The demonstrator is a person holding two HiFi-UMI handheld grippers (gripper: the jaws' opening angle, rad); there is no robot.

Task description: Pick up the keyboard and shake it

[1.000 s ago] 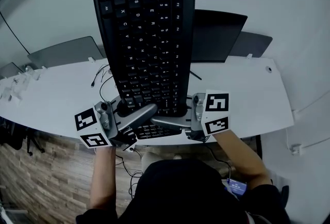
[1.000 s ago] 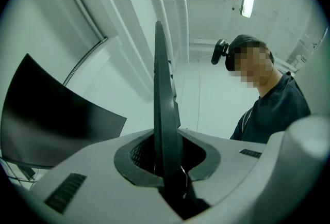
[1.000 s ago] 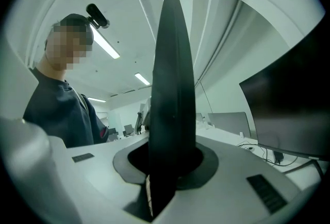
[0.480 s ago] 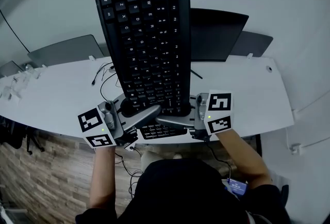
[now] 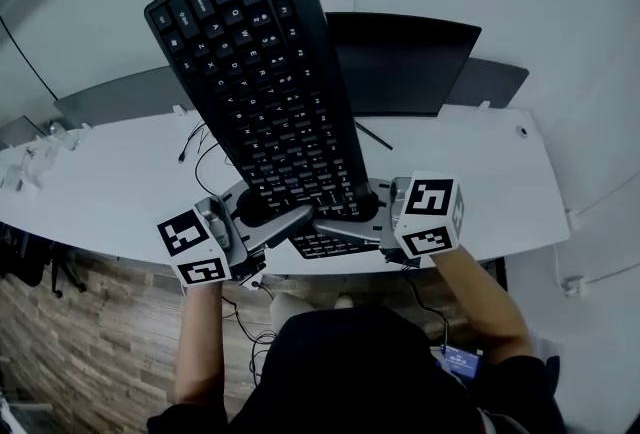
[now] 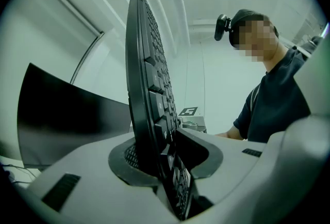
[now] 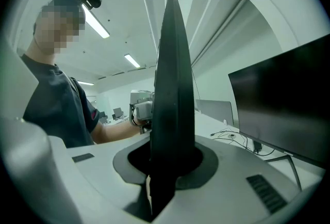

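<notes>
Keyboard [image 5: 262,87] stands on end above my grippers, off the desk [image 5: 480,177], leaning left; left gripper [image 5: 295,215] and right gripper [image 5: 335,228] both clamp its bottom end only. My guess: hard shaking could lever that long top loose, so it slips out or hits the monitor [image 5: 405,62] beyond.

The long white table [image 5: 480,184] carries a black monitor [image 5: 410,62] at its back edge. Thin black cables [image 5: 197,158] lie left of the middle.

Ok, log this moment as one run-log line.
state: keyboard held above desk, top leaning left | left claw: shut on keyboard | right claw: shut on keyboard
</notes>
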